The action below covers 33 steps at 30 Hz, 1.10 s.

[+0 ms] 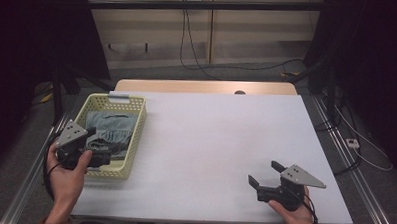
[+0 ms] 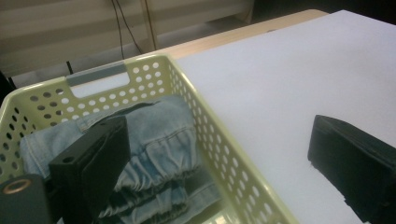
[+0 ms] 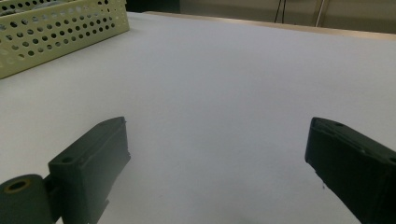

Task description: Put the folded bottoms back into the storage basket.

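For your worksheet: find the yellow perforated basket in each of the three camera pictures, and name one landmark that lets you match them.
High view: the basket sits at the table's left side, jeans inside.
Left gripper view: left and centre, close up, its wall running to the bottom edge.
Right gripper view: top-left corner.
Shared landmark: the white table top.

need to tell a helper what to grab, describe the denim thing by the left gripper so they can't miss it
On the white table, look to the left edge for the pale yellow perforated basket. Inside lies the folded denim garment, light blue with a gathered elastic band; it is the only cloth there.
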Tool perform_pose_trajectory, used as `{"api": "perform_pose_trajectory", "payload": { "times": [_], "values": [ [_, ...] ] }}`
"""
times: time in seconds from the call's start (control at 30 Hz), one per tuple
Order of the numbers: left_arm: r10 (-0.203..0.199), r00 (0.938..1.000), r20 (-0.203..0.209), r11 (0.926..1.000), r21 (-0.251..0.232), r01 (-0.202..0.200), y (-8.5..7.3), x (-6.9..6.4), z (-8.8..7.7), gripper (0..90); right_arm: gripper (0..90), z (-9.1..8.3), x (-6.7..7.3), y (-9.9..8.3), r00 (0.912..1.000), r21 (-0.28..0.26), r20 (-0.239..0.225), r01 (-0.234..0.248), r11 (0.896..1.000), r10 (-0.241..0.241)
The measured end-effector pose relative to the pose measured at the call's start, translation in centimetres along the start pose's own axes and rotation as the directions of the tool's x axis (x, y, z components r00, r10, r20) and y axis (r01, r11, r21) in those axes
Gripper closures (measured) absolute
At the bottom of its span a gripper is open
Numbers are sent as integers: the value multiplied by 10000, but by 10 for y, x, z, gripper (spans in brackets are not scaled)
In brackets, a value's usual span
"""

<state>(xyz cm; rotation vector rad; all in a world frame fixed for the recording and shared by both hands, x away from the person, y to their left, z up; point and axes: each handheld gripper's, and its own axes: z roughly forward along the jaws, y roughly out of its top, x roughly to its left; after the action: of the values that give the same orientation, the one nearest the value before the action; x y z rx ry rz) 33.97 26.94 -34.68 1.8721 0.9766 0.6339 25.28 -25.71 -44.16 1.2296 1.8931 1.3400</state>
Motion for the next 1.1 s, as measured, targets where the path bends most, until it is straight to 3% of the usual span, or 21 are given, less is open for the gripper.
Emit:
{"api": "perform_pose_trajectory", "payload": {
  "times": [0.17, 0.5, 0.63, 0.8, 0.9, 1.0, 1.1],
  "values": [
    [218, 9996, 203, 9998, 29, -219, 6, -8, 3, 59, 63, 0, 0, 0, 10000, 0, 13, -14, 10000, 14],
    [108, 9974, 712, 9998, -149, -98, 16, -19, 11, 58, 63, 0, 0, 0, 10000, -6, -21, -3, 10000, 3],
    [266, 9960, 847, 9996, -154, -254, 20, -25, 14, 58, 63, 1, 0, 0, 10000, -10, -30, -10, 10000, 10],
    [149, 9939, 1096, 9992, -375, -108, 24, -30, 20, 55, 63, 0, 0, 0, 10000, -5, -32, 4, 10000, -4],
    [183, 9948, 1006, 9991, -399, -144, 25, -31, 24, 55, 62, 1, 0, 0, 10000, -5, -38, 5, 10000, -5],
    [-32, 9932, 1162, 9989, -468, 87, 25, -32, 30, 57, 63, 0, 0, 0, 10000, -2, -39, 7, 10000, -7],
    [45, 9924, 1229, 9990, -452, 10, 27, -35, 35, 57, 64, 0, 0, 0, 10000, -5, -45, -6, 10000, 6]
  ]
}}
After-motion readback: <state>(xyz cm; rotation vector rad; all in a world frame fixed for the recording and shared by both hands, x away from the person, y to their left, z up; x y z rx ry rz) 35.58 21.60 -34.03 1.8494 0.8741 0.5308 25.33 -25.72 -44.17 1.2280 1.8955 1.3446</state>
